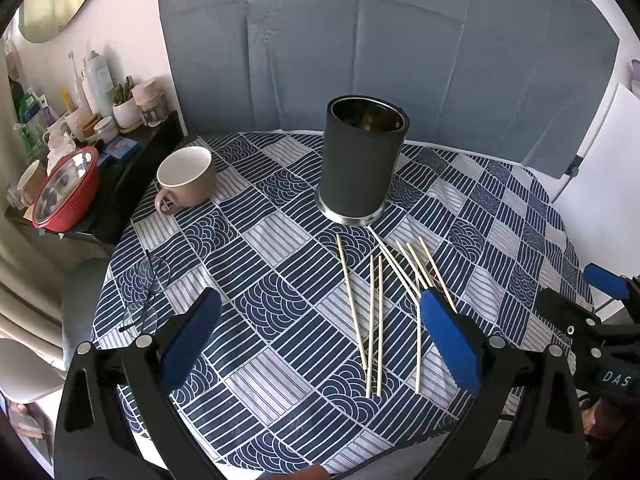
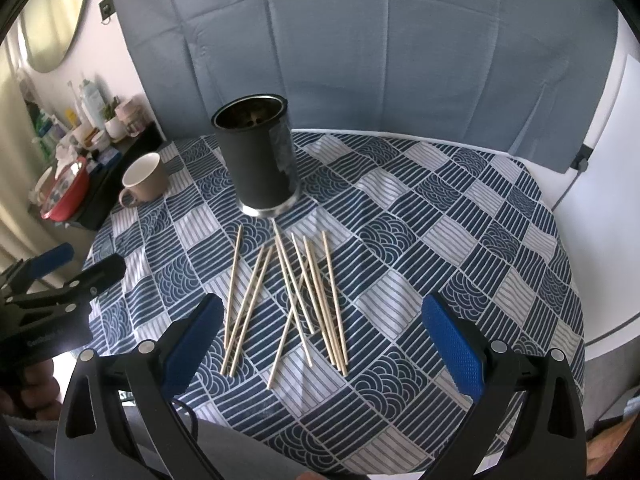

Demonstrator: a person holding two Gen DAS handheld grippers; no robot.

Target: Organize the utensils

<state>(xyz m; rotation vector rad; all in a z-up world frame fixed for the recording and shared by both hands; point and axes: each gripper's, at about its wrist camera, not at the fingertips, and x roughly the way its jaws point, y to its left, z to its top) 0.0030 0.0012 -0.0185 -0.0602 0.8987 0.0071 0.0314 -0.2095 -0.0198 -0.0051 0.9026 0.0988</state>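
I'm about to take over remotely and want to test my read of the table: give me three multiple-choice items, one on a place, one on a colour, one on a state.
1. Where do the wooden sticks lie?
A. inside the mug
B. on the cloth in front of the black holder
C. on the side shelf

2. What colour is the mug?
A. beige
B. red
C. green

3. How do the two grippers stand?
A. both shut on sticks
B. left shut, right open
C. both open, holding nothing

Answers: 1 B, the sticks are scattered on the tablecloth just before the black holder. 2 A, its wall is beige. 3 C, the left gripper and right gripper show wide gaps with nothing between.
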